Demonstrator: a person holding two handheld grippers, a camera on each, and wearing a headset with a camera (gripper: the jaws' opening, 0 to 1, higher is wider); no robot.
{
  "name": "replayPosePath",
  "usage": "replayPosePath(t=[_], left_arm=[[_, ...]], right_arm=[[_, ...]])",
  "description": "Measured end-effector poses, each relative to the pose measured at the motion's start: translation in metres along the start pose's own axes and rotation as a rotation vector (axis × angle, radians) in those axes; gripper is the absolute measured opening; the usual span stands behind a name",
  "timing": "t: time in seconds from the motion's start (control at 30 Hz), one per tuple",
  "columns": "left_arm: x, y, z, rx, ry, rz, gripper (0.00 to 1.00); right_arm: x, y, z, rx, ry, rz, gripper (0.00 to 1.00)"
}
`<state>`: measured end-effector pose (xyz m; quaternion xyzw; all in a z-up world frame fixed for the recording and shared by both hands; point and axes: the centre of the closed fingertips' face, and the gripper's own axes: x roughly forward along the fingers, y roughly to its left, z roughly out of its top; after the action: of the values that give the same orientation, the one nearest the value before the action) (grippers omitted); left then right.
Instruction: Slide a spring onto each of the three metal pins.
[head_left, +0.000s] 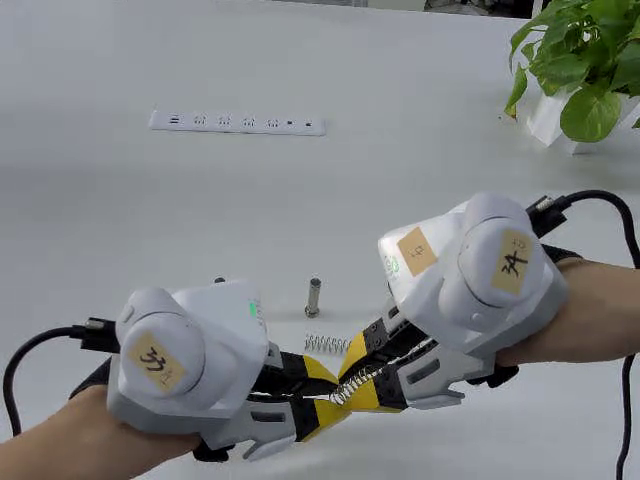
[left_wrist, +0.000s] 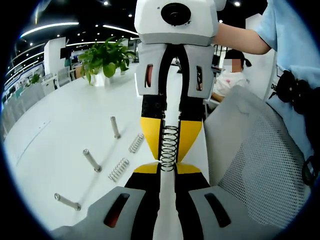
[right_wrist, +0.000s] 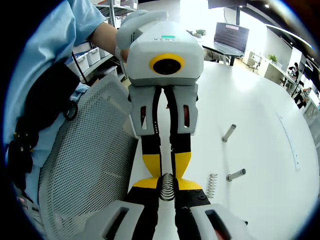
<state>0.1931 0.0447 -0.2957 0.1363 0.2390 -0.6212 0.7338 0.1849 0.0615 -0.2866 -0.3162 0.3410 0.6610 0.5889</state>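
The right gripper (head_left: 348, 380) and the left gripper (head_left: 326, 394) meet tip to tip low over the white tabletop (head_left: 300, 210). Between them is the held spring (left_wrist: 169, 142), a slim coil of bright steel wire with evenly spaced turns. It lies lengthwise between the right gripper's yellow-tipped jaws, which are pinched on its sides. The left gripper's jaws stand close together with their tips at the coil's near end, but I cannot tell whether they grip it. In the right gripper view the coil shows end-on as a small round ring. On the tabletop beside the grippers are three metal pins (left_wrist: 92, 160), short grey cylinders set well apart from one another, all bare. Two loose springs (left_wrist: 118, 169) lie flat among them. In the head view one pin stands upright just beyond the jaws with a loose spring lying near its foot. A power strip (head_left: 237, 123) and a potted plant (head_left: 585, 60) sit farther back.
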Motion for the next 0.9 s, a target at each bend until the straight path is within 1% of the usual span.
replayPosePath(t=[0.2,0.37,0.6,0.77,0.9], left_arm=[[-0.001,0.000,0.000,-0.006,-0.013,0.009,0.07],[-0.002,0.000,0.001,-0.008,-0.022,0.015,0.07],[-0.005,0.001,0.000,-0.026,-0.040,0.026,0.07],[-0.008,0.002,-0.002,-0.047,-0.056,0.049,0.08],[-0.013,0.006,-0.006,-0.074,-0.070,0.087,0.15]], right_arm=[[0.000,0.000,0.000,0.026,-0.002,0.006,0.07],[0.000,0.000,0.002,0.020,0.000,0.006,0.07],[0.001,-0.001,0.004,0.017,0.001,0.007,0.07],[0.001,-0.002,0.006,0.014,0.001,0.007,0.07],[0.002,-0.002,0.005,0.009,0.011,0.011,0.07]])
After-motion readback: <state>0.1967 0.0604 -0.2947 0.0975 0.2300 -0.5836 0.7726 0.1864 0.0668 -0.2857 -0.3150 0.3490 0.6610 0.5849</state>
